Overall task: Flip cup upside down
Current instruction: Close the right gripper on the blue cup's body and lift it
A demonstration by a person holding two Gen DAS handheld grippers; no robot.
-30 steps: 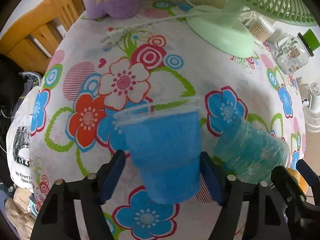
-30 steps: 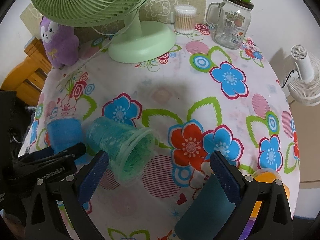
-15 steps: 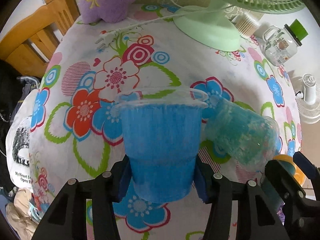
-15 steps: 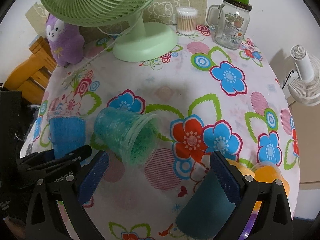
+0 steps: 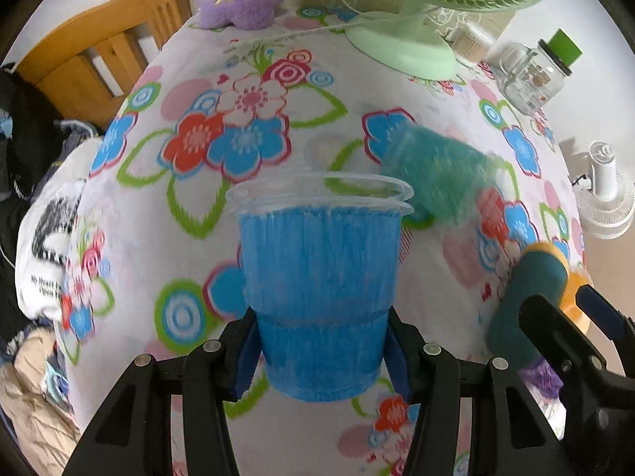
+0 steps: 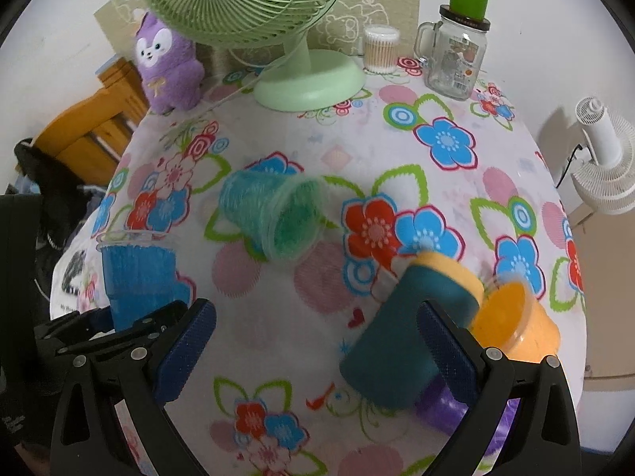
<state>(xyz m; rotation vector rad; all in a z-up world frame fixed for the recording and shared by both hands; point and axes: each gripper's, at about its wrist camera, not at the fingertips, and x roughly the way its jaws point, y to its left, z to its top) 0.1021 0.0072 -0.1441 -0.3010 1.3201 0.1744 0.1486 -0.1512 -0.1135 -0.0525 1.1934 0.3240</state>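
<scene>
Left wrist view shows the left gripper (image 5: 319, 351) clenched on the narrow base of the blue-tinted clear plastic cup (image 5: 319, 277), held upright above the flowered tablecloth (image 5: 254, 79). It looks light, thin and easily crushed, so this low, stiffer band suits gentle pressure. The right gripper (image 6: 317, 341) stands wide, grasping nothing.

The clear plastic cup with blue colouring on its wall (image 5: 319, 297) stands upright, mouth up, clamped low on its narrower base, near the worktop's left edge (image 6: 137, 277).
</scene>
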